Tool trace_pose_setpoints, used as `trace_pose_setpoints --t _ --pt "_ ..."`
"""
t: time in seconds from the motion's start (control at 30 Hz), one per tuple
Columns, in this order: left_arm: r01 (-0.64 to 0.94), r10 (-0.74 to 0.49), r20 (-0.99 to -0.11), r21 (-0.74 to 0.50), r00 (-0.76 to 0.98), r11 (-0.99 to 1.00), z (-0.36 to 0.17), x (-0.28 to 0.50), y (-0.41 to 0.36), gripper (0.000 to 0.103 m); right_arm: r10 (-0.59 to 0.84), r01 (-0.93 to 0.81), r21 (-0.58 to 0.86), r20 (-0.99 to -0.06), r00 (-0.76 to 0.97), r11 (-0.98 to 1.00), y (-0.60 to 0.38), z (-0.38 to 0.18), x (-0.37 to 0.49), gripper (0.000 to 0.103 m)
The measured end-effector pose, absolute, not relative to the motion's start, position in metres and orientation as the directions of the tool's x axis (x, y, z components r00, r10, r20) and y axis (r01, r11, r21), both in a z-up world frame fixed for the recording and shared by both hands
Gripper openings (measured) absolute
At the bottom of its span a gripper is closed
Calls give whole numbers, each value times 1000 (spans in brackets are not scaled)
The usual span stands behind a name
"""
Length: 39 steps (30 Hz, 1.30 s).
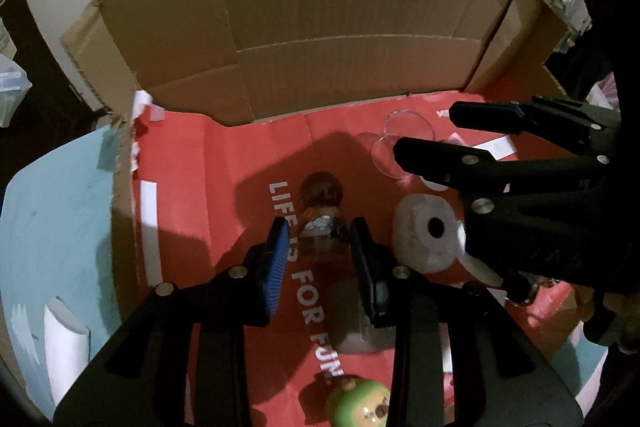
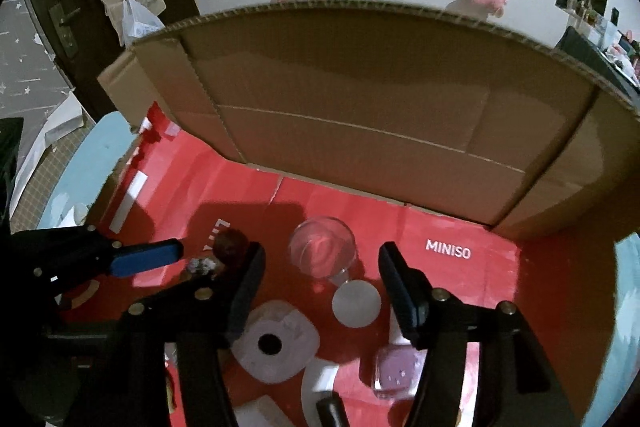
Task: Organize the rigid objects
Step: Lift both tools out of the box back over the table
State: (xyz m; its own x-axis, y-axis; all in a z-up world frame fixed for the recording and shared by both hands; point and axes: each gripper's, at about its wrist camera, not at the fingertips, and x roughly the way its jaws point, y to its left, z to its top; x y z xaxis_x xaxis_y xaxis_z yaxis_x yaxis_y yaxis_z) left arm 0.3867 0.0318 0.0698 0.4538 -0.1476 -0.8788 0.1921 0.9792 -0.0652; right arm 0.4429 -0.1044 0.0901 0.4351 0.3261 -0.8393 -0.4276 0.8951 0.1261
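The small brown-capped glass bottle is clamped in the left gripper, apparently just above the red printed sheet. It should be carried upright. The right gripper is spread empty over the clear glass cup.

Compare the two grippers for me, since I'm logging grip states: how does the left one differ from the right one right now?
The left gripper is shut on a brown bottle; the right gripper is open and pinches nothing. The left gripper's near pad is blue, while the right gripper's pads look black. A clear glass lies on its side between and beyond the right gripper's fingers, untouched. Both point down over the red paper before the cardboard box.
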Motion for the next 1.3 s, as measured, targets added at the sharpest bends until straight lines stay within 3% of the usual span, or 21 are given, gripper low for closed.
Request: trace_pose_setpoints --t 0.2,0.27,0.3,0.43,0.7,0.77,0.83,1.03,1.3 --pt "182 -185 -848 -106 496 977 90 359 35 34 338 -416 132 -814 472 900 -115 107 421 64" --pt "183 -203 -828 -123 524 975 97 345 35 66 342 -413 132 -801 491 901 -119 115 409 67" --pt "184 -210 -810 -128 547 974 101 337 34 68 341 -412 129 -797 498 902 -123 118 404 67" --pt "200 -229 -777 -136 586 970 114 311 26 68 336 -408 112 -777 533 906 -130 129 378 69" --pt "180 -194 -687 -93 701 979 131 259 16 76 314 -376 80 -721 618 923 -148 145 322 88" --pt "165 -177 -656 -81 733 983 131 247 15 86 292 -346 63 -689 664 936 -157 149 304 99" --pt "145 -160 -608 -73 778 987 131 235 16 91 276 -323 52 -658 701 945 -164 151 291 103" --pt "76 -70 -493 -9 867 997 125 211 12 95 175 -241 -32 -598 782 970 -178 138 263 103" --pt "0 3 -484 7 875 1000 100 222 11 97 128 -201 -66 -570 811 977 -179 101 267 103"
